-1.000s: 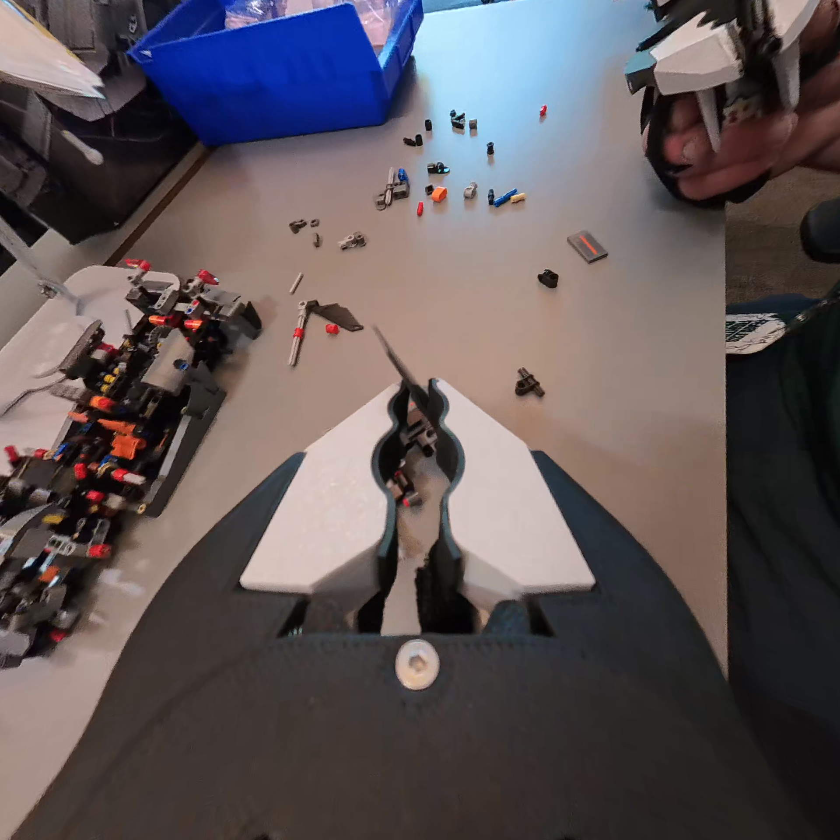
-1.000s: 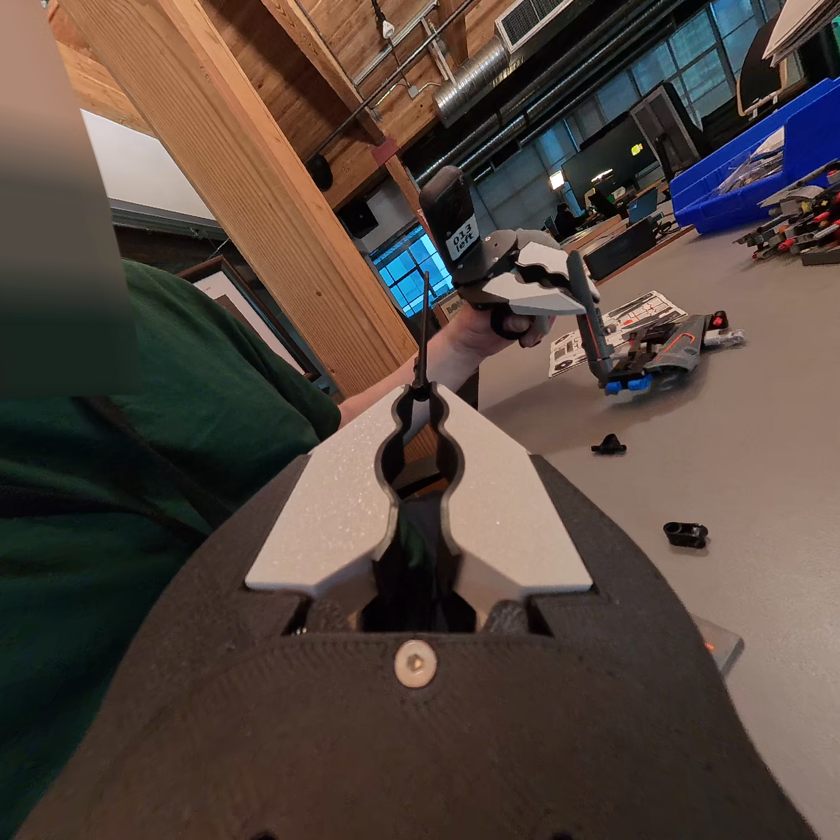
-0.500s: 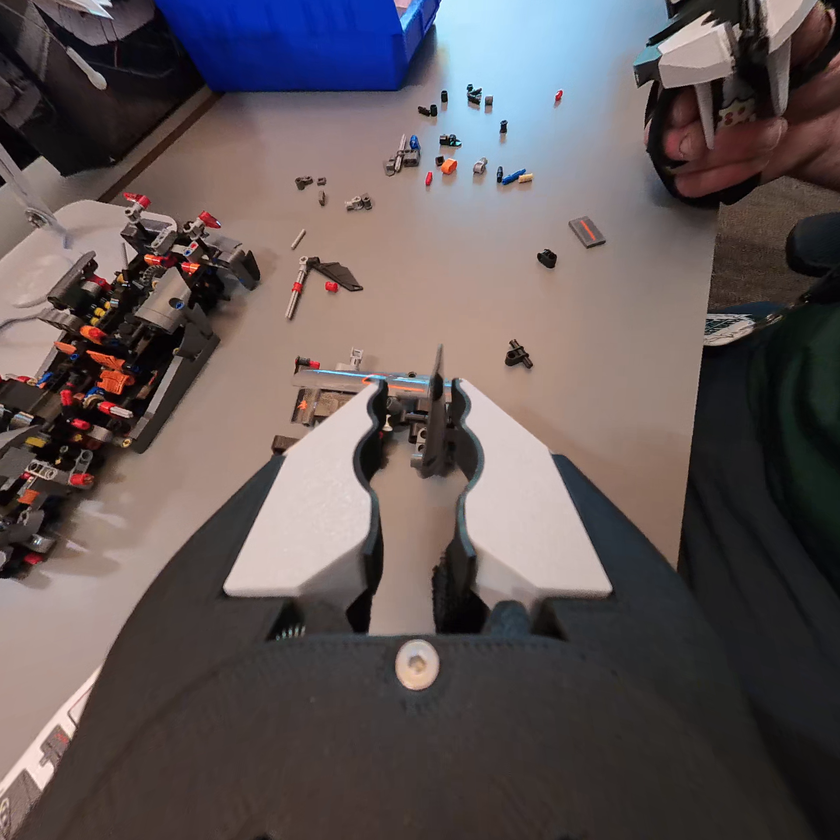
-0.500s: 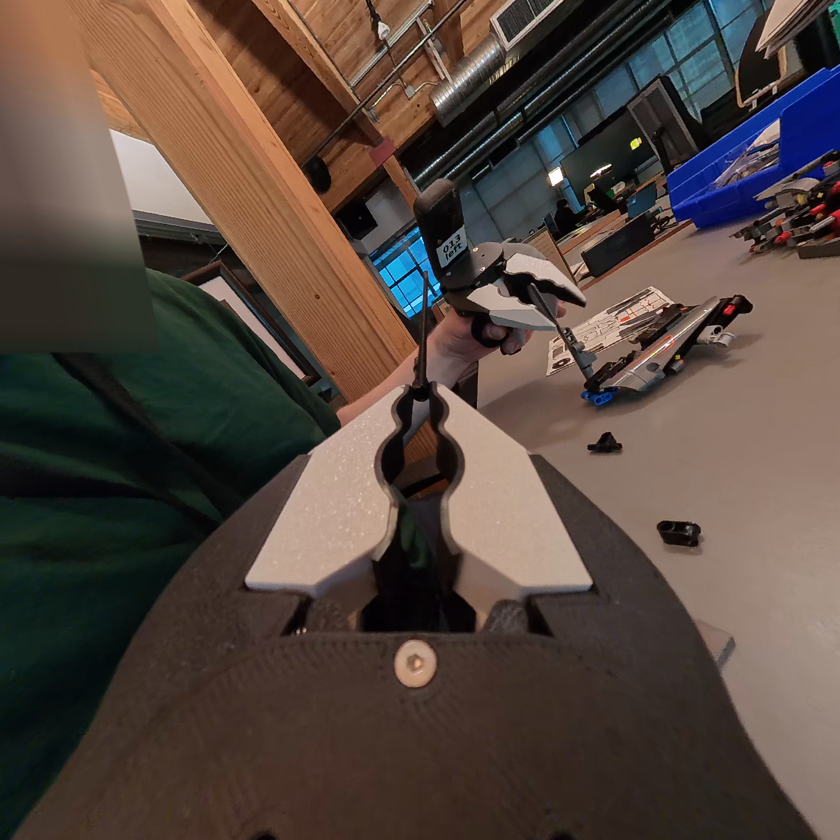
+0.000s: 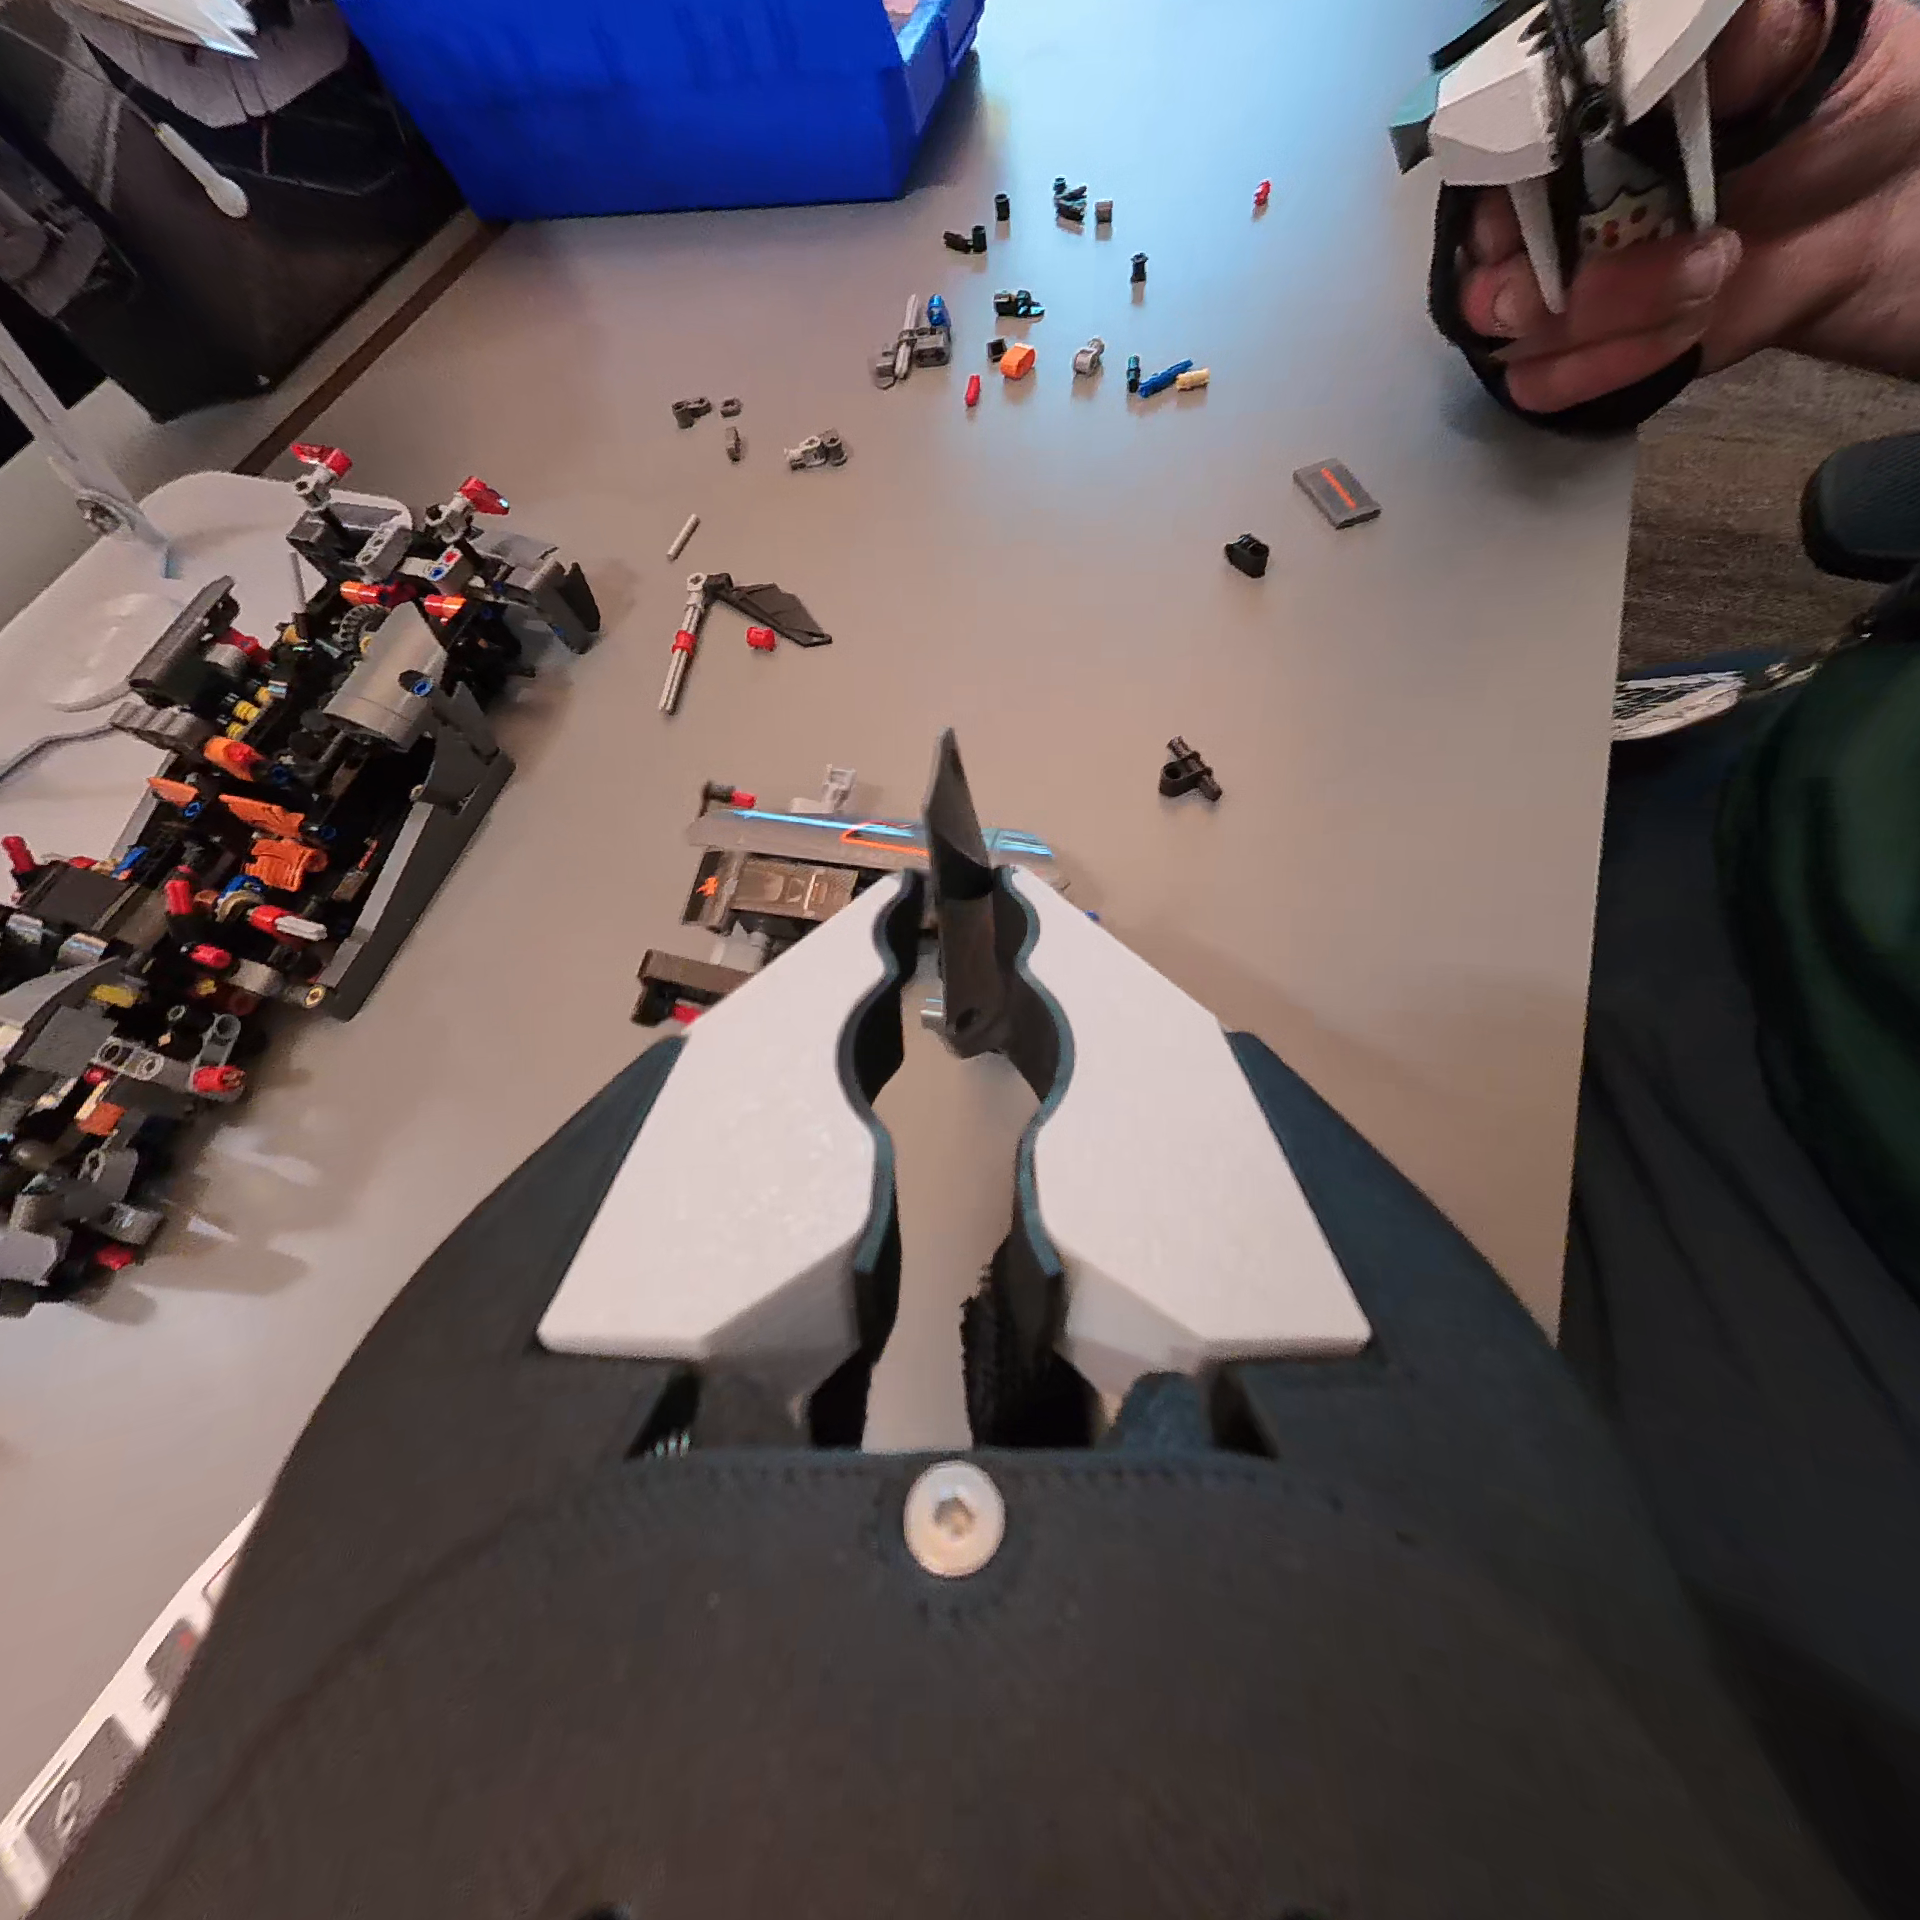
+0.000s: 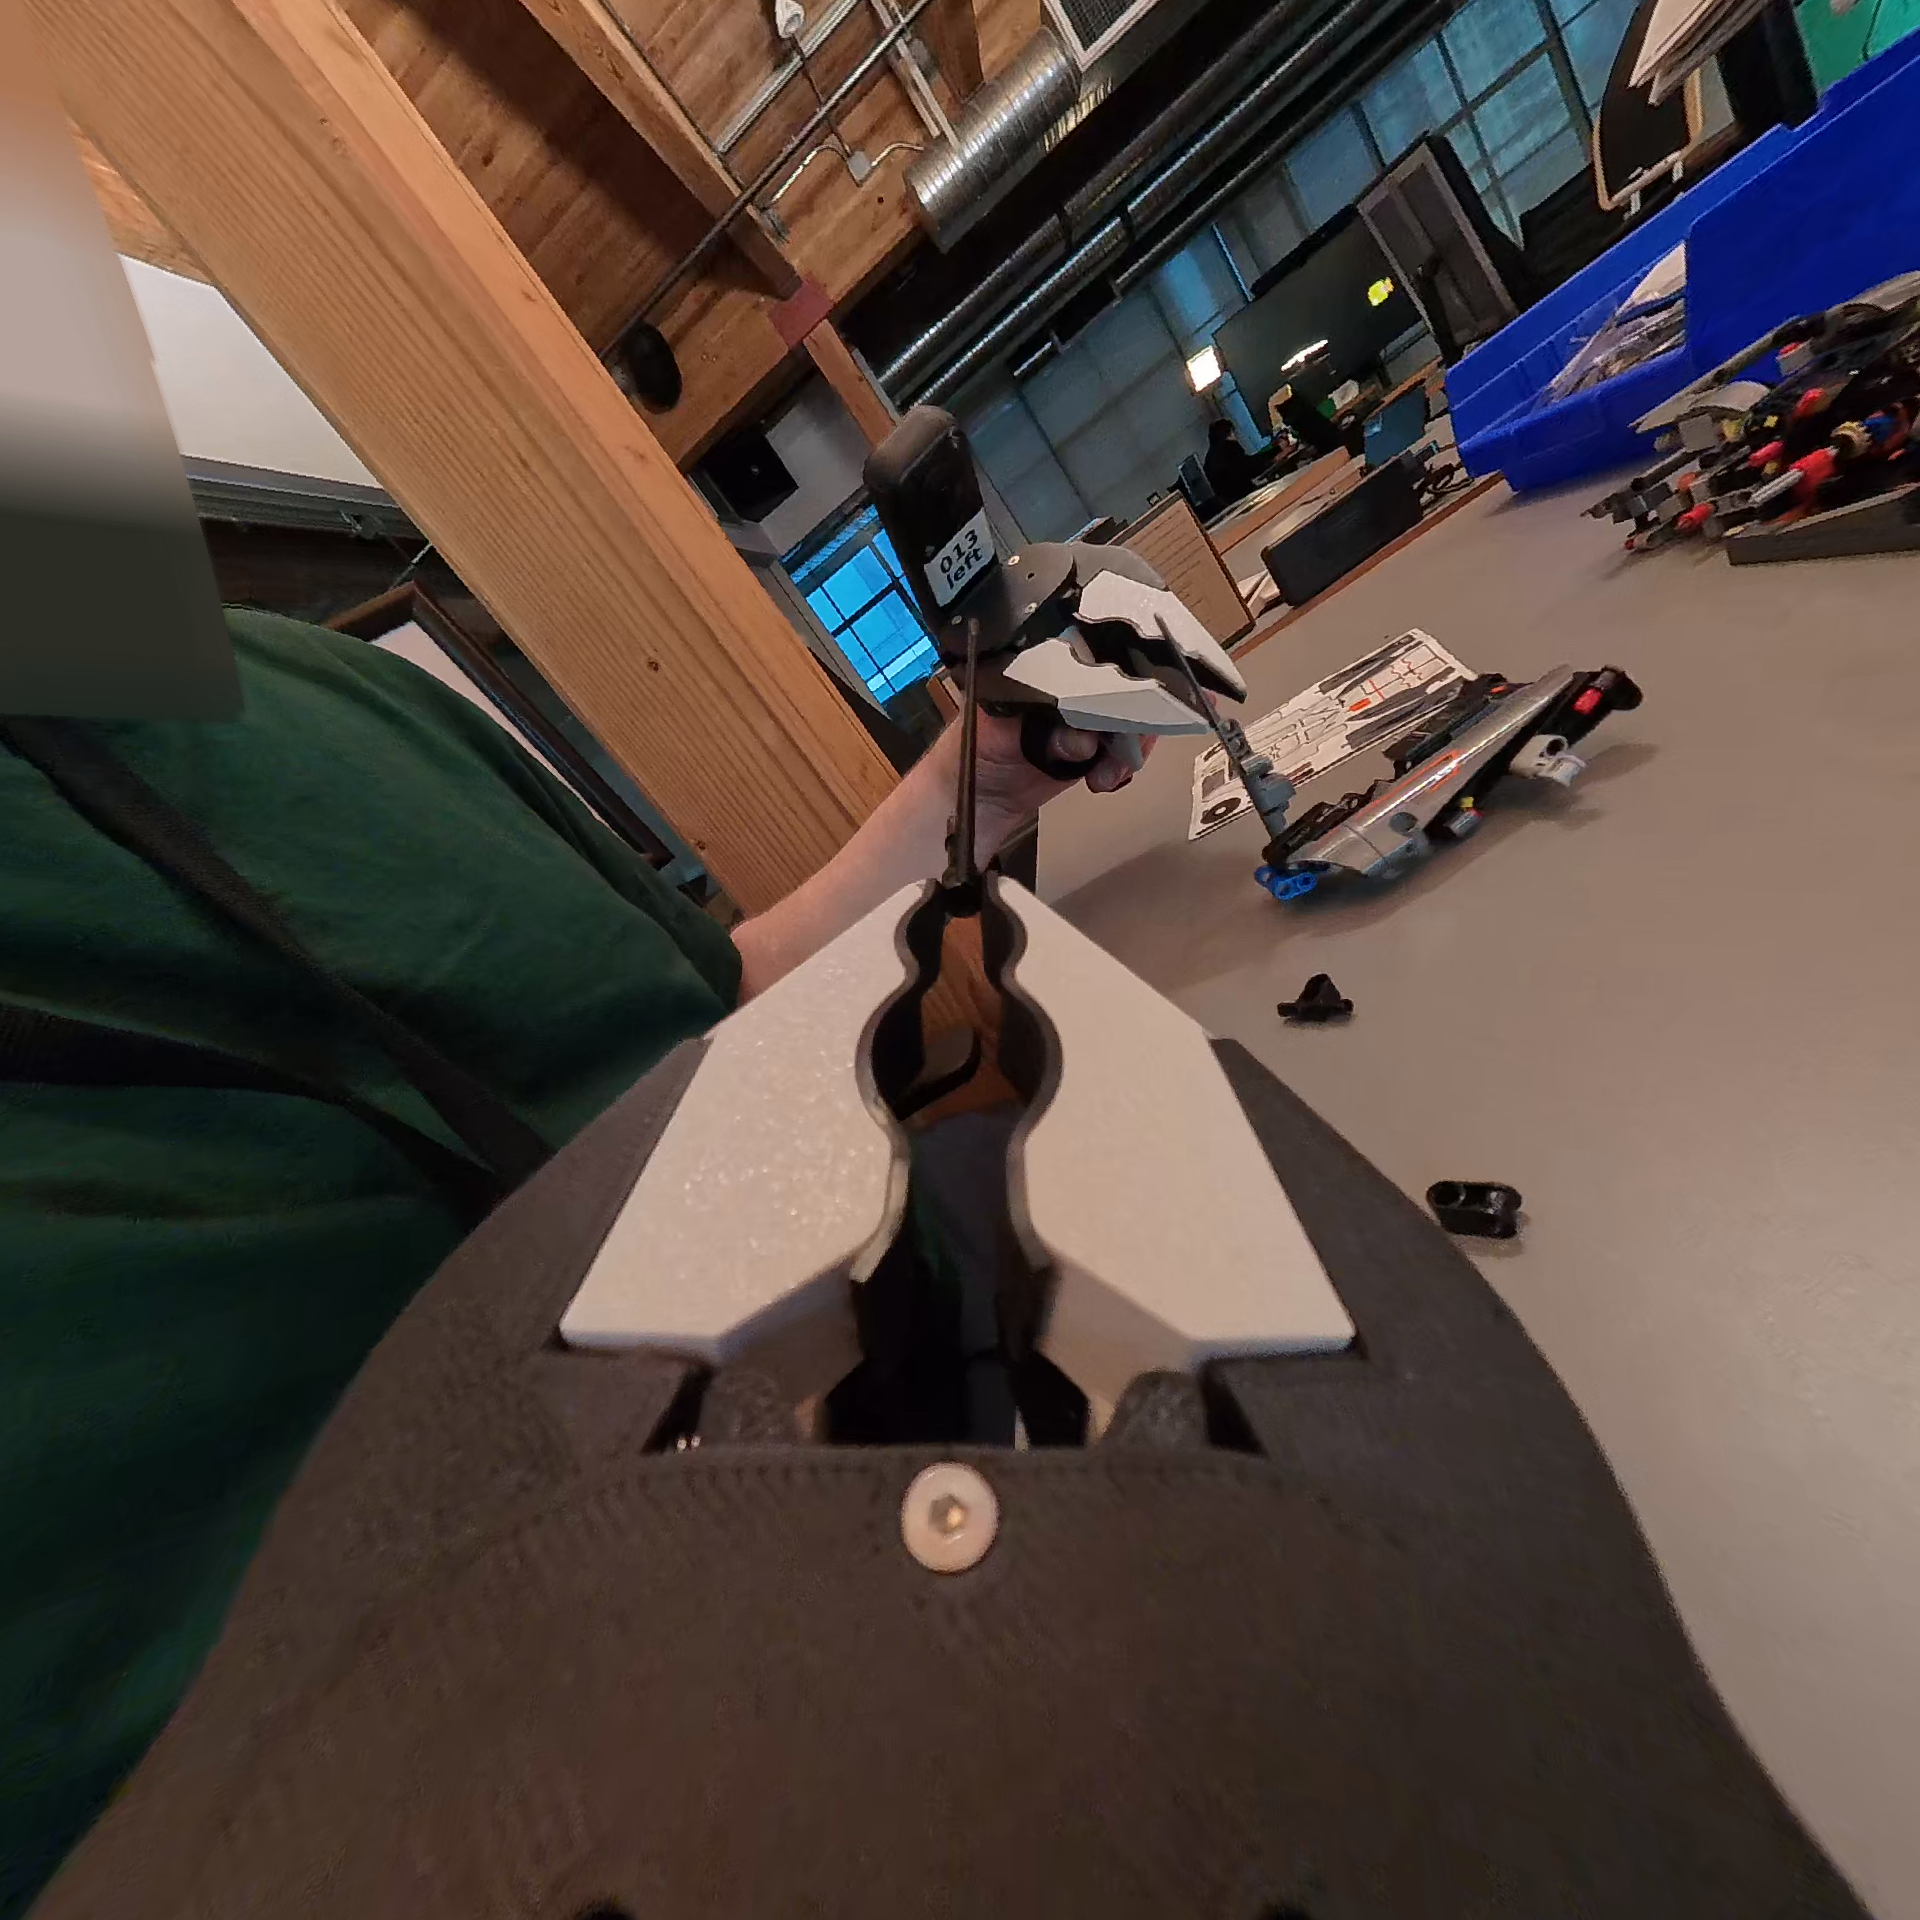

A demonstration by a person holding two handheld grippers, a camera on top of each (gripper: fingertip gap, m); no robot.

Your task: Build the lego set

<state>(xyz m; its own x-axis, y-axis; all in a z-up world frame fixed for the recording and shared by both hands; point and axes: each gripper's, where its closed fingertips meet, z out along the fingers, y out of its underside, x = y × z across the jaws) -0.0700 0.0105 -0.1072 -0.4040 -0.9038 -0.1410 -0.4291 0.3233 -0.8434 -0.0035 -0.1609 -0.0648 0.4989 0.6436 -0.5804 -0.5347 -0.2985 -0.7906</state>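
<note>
A grey sub-assembly with an orange stripe (image 5: 821,842) lies on the grey table (image 5: 1039,644), just ahead of my left gripper (image 5: 958,883). The left gripper is open. A black blade-shaped panel (image 5: 961,831) of that sub-assembly stands up in the gap between the jaws, close to the right finger (image 5: 1101,1039). The right wrist view shows the same sub-assembly (image 6: 1434,800) and the left gripper (image 6: 1174,665) over its upright panel. My right gripper (image 6: 961,894) is shut on a thin black piece (image 6: 966,769) and held in the air off the table's right side (image 5: 1558,135).
A large, partly built car chassis (image 5: 260,748) sits at the left. A blue bin (image 5: 665,94) stands at the back. Several small loose pieces (image 5: 1018,353) lie mid-table, with a black connector (image 5: 1190,774), a black piece (image 5: 1247,554) and a grey tile (image 5: 1337,491) nearer. A printed sheet (image 6: 1340,717) lies behind the sub-assembly. Spacing between my two grippers at the tips: around 20 cm.
My left gripper was shut on the sub-assembly and holding it up. It has lowered it flat onto the table and opened. The right gripper has stayed shut on its thin black piece.
</note>
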